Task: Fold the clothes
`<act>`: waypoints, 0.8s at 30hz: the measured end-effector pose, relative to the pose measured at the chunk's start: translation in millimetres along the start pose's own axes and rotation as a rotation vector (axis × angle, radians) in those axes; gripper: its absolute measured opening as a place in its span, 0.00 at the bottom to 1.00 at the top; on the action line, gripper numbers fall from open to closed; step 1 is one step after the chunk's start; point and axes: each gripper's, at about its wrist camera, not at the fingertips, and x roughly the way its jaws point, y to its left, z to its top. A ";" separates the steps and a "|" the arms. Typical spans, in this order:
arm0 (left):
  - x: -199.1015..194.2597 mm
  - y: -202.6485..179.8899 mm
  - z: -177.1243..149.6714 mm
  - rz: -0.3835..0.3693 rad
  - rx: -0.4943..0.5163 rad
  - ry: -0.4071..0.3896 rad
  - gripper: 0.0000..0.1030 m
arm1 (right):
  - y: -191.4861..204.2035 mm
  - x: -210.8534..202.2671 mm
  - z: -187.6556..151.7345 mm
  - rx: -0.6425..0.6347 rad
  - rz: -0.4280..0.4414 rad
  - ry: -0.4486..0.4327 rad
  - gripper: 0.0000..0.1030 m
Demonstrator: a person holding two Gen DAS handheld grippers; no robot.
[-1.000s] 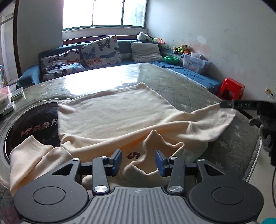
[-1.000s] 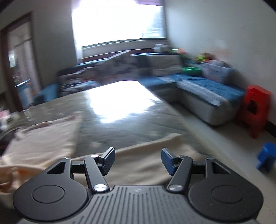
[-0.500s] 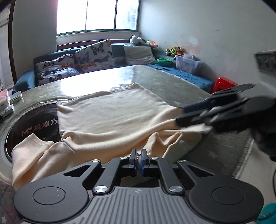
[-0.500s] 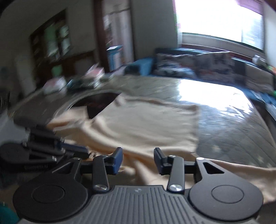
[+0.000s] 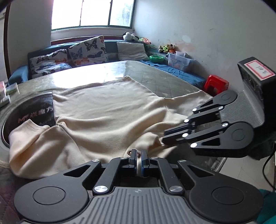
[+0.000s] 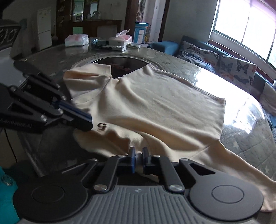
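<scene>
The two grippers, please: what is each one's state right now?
Left gripper: shut on the cream shirt collar edge.
Right gripper: shut on the cream shirt.

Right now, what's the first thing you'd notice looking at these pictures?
A big cream shirt spread over the round table fills most of the view. Both grippers are pinching its near edge, the left gripper by a small printed mark and the right gripper beside it. Behind, butterfly cushions sit under a bright window.
</scene>
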 end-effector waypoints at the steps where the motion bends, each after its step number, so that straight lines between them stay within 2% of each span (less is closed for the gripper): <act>1: 1.1 -0.8 0.1 -0.001 0.007 0.000 0.07 | 0.9 -3.9 -0.9 0.001 0.011 0.001 0.05; 3: 3.4 -2.3 0.4 -0.004 0.021 -0.001 0.13 | 2.9 -11.4 -2.7 0.001 0.032 0.004 0.05; 5: 5.6 -3.9 0.6 -0.007 0.035 -0.002 0.30 | 6.2 -16.3 -5.6 -0.019 0.043 0.017 0.05; 6: 6.7 -4.7 0.8 -0.009 0.041 -0.002 0.32 | 7.8 -18.3 -6.9 -0.029 0.047 0.023 0.05; 9: 17.0 -7.4 0.4 -0.017 0.056 0.006 0.32 | 9.5 -18.4 -9.3 -0.037 0.052 0.037 0.05; 15: 30.2 -2.5 -9.8 -0.066 0.020 0.058 0.28 | 5.1 -20.7 -6.8 -0.038 0.077 0.048 0.06; 19: 22.8 1.0 -13.8 -0.077 0.003 0.055 0.28 | -6.3 -29.1 2.1 -0.004 0.091 -0.006 0.10; 24: 13.5 5.7 -13.4 -0.098 -0.031 0.048 0.27 | -16.5 -13.6 18.3 0.028 0.074 -0.068 0.11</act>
